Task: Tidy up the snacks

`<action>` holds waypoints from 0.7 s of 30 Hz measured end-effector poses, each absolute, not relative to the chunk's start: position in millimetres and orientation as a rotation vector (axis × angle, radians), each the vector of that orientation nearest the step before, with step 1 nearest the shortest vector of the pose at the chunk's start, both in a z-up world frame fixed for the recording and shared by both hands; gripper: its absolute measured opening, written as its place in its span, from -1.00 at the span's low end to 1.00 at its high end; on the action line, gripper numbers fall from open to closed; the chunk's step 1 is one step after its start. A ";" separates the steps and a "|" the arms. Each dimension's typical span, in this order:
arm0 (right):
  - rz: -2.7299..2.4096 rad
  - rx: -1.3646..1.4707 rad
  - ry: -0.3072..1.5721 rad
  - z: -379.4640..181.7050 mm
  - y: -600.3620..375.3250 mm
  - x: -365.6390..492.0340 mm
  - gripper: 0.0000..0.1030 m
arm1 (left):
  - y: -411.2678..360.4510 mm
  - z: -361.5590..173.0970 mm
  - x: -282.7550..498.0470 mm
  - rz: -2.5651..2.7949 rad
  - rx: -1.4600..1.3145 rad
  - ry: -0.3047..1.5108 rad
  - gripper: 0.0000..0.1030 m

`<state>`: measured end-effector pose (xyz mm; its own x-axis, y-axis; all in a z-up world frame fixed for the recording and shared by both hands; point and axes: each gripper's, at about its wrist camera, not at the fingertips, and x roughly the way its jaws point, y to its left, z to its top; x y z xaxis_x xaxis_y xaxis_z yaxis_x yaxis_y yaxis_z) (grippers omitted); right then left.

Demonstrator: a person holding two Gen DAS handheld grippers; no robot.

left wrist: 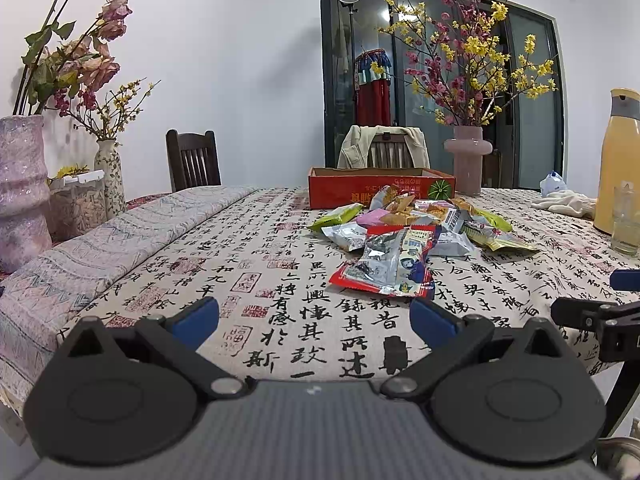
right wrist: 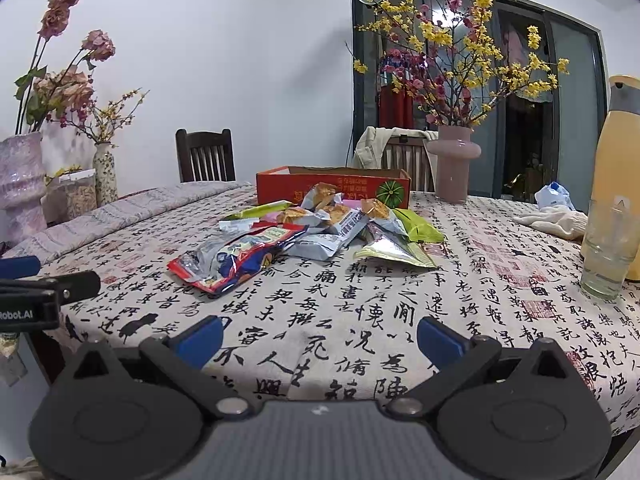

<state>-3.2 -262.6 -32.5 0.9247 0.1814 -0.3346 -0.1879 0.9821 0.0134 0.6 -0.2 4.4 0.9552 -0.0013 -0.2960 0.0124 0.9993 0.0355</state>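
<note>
White wall (left wrist: 240,40), dark glass doors (left wrist: 532,120), wooden chair (left wrist: 193,160)

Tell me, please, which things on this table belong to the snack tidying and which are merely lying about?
For the job: snack packets, red box.
Lying about: pink vase, yellow flask, glass, white cloth, blue bag.

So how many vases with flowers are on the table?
3. A big purple vase stands at the far left, a small speckled vase just right of it, and a pink vase beside the red box. More could be out of view.
</note>
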 end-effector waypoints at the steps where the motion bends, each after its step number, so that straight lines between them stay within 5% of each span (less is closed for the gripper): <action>1: 0.190 -0.020 0.341 -32.5 -262.4 -3.3 1.00 | 0.1 4.8 0.5 -0.007 0.038 0.300 1.00; 21: 0.190 -0.010 0.349 -33.4 -262.1 -3.2 1.00 | -1.3 3.6 1.1 -0.009 0.050 0.301 1.00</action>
